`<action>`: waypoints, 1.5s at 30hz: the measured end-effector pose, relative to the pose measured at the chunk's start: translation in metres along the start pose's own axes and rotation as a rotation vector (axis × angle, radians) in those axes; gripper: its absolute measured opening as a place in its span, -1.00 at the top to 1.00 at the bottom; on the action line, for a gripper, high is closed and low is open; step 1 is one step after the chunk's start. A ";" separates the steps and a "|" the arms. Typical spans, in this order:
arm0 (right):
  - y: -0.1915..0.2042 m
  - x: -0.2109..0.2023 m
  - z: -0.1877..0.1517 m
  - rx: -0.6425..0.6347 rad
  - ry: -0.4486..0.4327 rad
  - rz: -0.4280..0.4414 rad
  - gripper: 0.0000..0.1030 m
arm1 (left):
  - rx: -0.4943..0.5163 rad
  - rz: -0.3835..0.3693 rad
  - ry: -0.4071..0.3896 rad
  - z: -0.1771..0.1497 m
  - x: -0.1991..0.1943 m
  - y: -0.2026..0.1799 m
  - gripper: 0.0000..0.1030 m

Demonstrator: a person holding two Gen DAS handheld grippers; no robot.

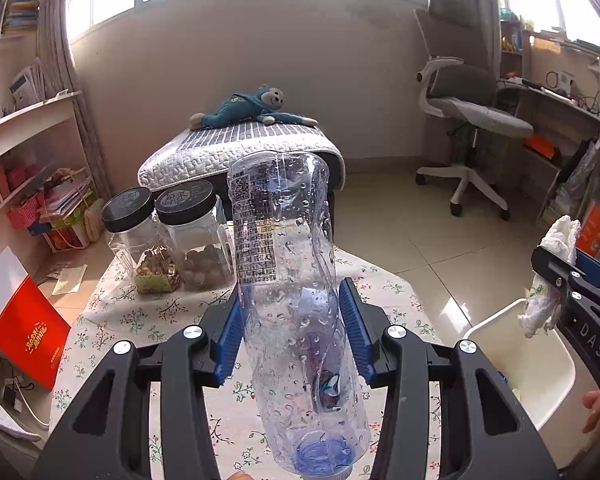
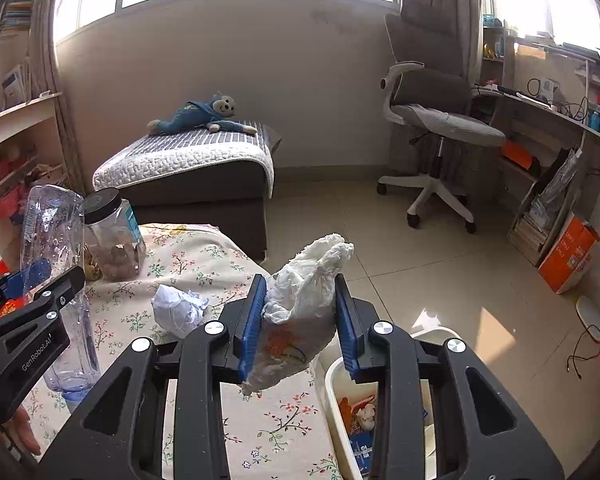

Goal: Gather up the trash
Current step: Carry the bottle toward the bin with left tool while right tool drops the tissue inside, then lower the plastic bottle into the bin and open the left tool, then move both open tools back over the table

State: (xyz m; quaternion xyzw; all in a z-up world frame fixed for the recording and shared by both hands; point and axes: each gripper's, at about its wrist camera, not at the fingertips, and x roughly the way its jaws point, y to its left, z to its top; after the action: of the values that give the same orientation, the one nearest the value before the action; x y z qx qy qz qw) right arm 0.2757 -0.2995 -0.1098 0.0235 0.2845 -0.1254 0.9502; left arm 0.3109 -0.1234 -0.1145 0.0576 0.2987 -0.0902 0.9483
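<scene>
My left gripper [image 1: 292, 320] is shut on a clear empty plastic bottle [image 1: 288, 280], held upside down above the floral table, cap toward me. It also shows at the left of the right wrist view [image 2: 52, 240]. My right gripper [image 2: 300, 320] is shut on a crumpled white tissue [image 2: 304, 312], held at the table's right edge just above the white trash bin [image 2: 332, 376]. The tissue also shows in the left wrist view [image 1: 552, 276], over the bin [image 1: 496, 320]. A crumpled white paper ball [image 2: 180, 310] lies on the tablecloth, left of my right gripper.
Two clear jars with black lids [image 1: 188, 236] stand at the table's far side. The bin holds some wrappers [image 2: 358, 416]. Beyond are a sofa with a blue plush toy [image 1: 252, 108], an office chair [image 1: 464, 120], shelves left and a desk right.
</scene>
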 end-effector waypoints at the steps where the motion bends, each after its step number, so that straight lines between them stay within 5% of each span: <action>1: -0.007 0.002 -0.001 0.005 0.004 -0.014 0.38 | 0.006 -0.007 0.001 0.000 0.001 -0.006 0.11; 11: -0.077 0.013 -0.017 0.066 0.064 -0.125 0.36 | 0.019 -0.115 0.027 0.003 0.017 -0.069 0.11; 15: -0.104 0.006 -0.021 0.103 0.039 -0.191 -0.22 | 0.038 -0.182 0.042 0.002 0.023 -0.105 0.11; 19: -0.132 -0.003 -0.024 0.151 0.007 -0.279 -0.54 | 0.048 -0.256 0.073 -0.003 0.030 -0.138 0.11; 25: -0.170 -0.010 -0.033 0.235 -0.002 -0.365 -0.81 | 0.075 -0.346 0.114 -0.012 0.036 -0.183 0.11; 32: -0.199 -0.021 -0.042 0.302 -0.016 -0.444 -0.86 | 0.038 -0.479 0.178 -0.017 0.044 -0.215 0.09; 35: -0.202 -0.026 -0.044 0.304 -0.026 -0.470 -0.86 | 0.009 -0.462 0.160 -0.017 0.043 -0.216 -0.50; 45: -0.167 -0.023 -0.035 0.239 -0.028 -0.449 -0.86 | 0.006 -0.295 0.086 -0.008 0.022 -0.190 -0.66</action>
State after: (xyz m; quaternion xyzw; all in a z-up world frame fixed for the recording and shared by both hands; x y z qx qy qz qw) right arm 0.1958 -0.4518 -0.1222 0.0699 0.2524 -0.3664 0.8928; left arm 0.2855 -0.3109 -0.1443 0.0198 0.3439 -0.2271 0.9109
